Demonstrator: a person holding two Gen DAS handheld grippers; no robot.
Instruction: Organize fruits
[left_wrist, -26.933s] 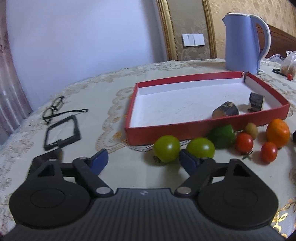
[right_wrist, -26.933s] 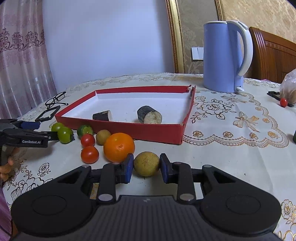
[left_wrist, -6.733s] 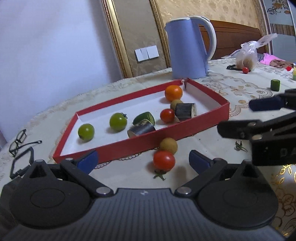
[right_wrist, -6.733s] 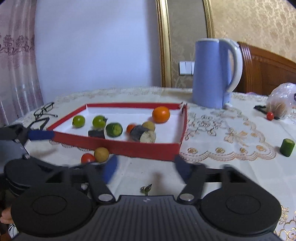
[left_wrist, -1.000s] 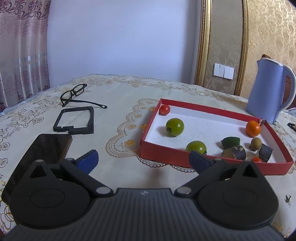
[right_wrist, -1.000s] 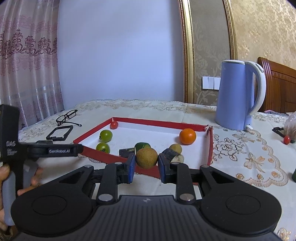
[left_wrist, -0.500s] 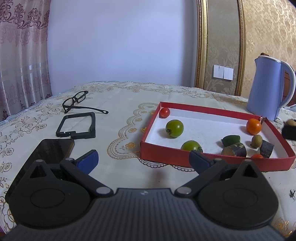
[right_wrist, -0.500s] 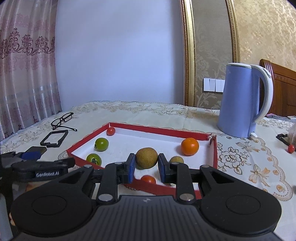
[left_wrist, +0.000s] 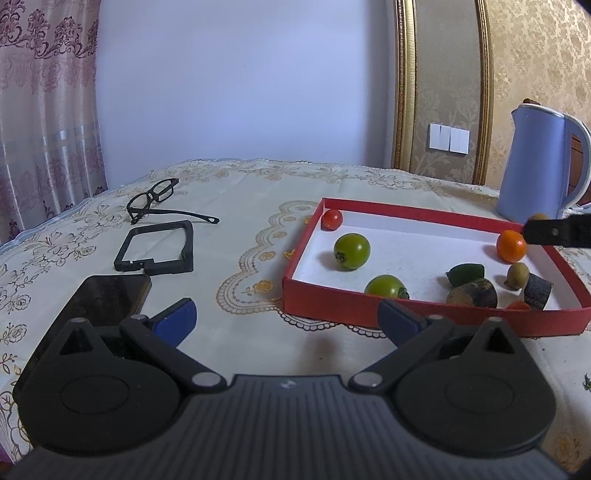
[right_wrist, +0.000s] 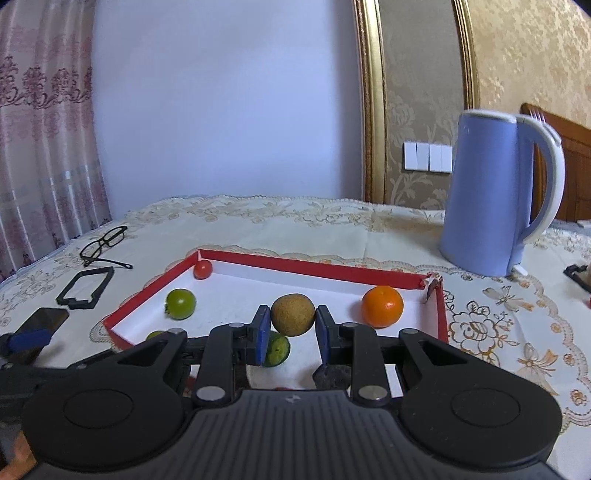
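Observation:
A red tray (left_wrist: 325, 295) (right_wrist: 303, 264) with a white floor lies on the table and holds an orange (left_wrist: 511, 246) (right_wrist: 382, 307), green tomatoes (left_wrist: 351, 250) (right_wrist: 180, 303), a red tomato (left_wrist: 331, 219) (right_wrist: 202, 269), a lime (left_wrist: 466, 274) and dark vegetable pieces (left_wrist: 472, 293). My right gripper (right_wrist: 291, 334) is shut on a brown round fruit (right_wrist: 293, 314) and holds it above the tray's middle. Its finger (left_wrist: 554, 232) shows at the right edge of the left wrist view. My left gripper (left_wrist: 286, 319) is open and empty, in front of the tray's near left corner.
A blue kettle (left_wrist: 537, 166) (right_wrist: 498, 192) stands behind the tray's right end. Glasses (left_wrist: 155, 201), a black frame (left_wrist: 157, 245) and a dark phone (left_wrist: 99, 299) lie left of the tray. Small items (right_wrist: 578, 275) sit at the far right.
My right gripper has carried the brown fruit forward over the tray's near wall to above its floor. My left gripper has stayed open and has drawn back slightly.

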